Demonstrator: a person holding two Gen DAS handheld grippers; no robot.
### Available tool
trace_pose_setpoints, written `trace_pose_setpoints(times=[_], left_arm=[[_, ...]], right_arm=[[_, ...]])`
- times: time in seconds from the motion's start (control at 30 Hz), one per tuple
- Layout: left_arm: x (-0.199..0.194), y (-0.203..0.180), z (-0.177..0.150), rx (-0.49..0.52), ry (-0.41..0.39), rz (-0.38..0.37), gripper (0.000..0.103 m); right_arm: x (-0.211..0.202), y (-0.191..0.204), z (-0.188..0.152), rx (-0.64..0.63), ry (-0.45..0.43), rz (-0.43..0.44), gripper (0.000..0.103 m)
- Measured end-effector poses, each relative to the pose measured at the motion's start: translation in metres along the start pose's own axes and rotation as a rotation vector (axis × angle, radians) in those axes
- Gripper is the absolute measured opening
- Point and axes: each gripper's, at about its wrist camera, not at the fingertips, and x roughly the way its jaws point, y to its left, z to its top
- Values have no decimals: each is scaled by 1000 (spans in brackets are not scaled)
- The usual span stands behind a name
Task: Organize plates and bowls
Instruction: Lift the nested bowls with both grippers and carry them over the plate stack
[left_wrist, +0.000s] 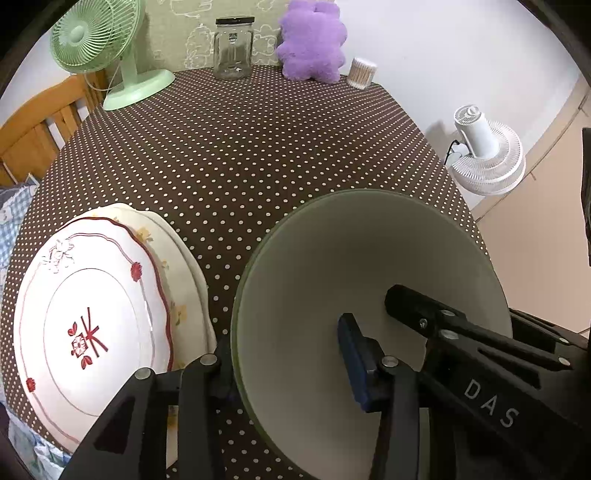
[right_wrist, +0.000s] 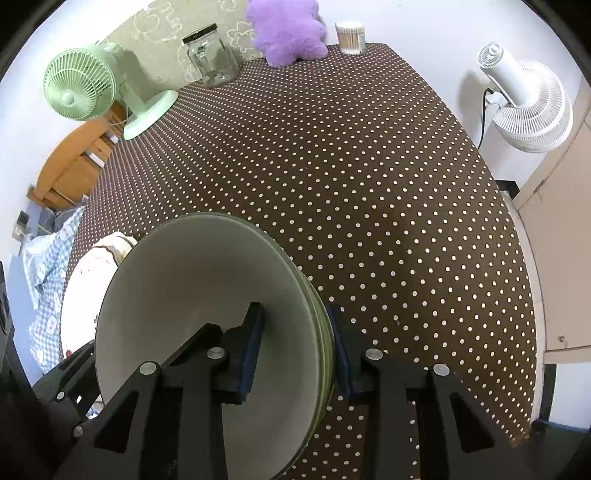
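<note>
A pale green bowl (left_wrist: 332, 266) sits near the front of the dotted table; in the right wrist view (right_wrist: 192, 280) it shows stacked green rims at its right side. My left gripper (left_wrist: 288, 354) straddles its left rim, one finger inside, one outside. My right gripper (right_wrist: 295, 347) straddles its right rim (right_wrist: 321, 332) the same way, pads close on the wall. Left of the bowl lies a stack of white plates (left_wrist: 92, 295), the top one with a red flower pattern; it also shows in the right wrist view (right_wrist: 85, 288).
At the far edge stand a green desk fan (left_wrist: 96, 44), a glass jar (left_wrist: 232, 48), a purple plush toy (left_wrist: 312, 40) and a cotton swab box (left_wrist: 362, 72). A white fan (left_wrist: 487, 155) stands off the right edge. A wooden chair (left_wrist: 40, 125) is at left.
</note>
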Motion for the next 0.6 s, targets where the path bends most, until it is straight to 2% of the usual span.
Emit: trace_pose_setpoints(times=[0.2, 0.6], left_arm=[[-3, -2, -2, -8, 24, 11, 42], [-37, -10, 2, -28, -17, 41, 41]], right_arm=[[-4, -2, -2, 2, 22, -3, 38], [-41, 1, 6, -43, -6, 16, 38]])
